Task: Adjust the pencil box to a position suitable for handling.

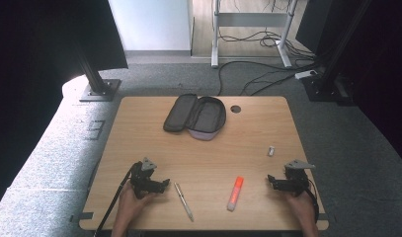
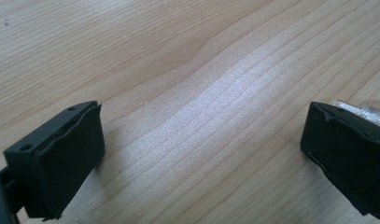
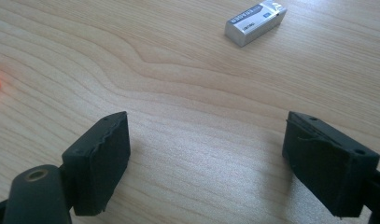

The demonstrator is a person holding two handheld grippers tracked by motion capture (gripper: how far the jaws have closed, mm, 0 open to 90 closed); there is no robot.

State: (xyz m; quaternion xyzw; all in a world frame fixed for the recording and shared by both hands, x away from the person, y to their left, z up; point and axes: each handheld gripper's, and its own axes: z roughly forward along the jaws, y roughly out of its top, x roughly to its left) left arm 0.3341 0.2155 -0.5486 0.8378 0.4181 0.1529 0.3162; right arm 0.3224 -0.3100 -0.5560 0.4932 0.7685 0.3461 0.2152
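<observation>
1. Two hands at the near edge of the tabletop (image 1: 139,111), each holding one tool.
2. Left tool (image 1: 165,184) lies low and level, jaws spread wide with bare wood between them, pointing toward one pen (image 1: 183,201) just beside it.
3. Right tool (image 1: 270,180) likewise low, jaws wide apart and gripping nothing, pointing toward one orange highlighter (image 1: 235,193).
4. One small eraser (image 1: 271,151) lies farther off.
5. One open pencil case (image 1: 195,116) sits at the far side.
</observation>
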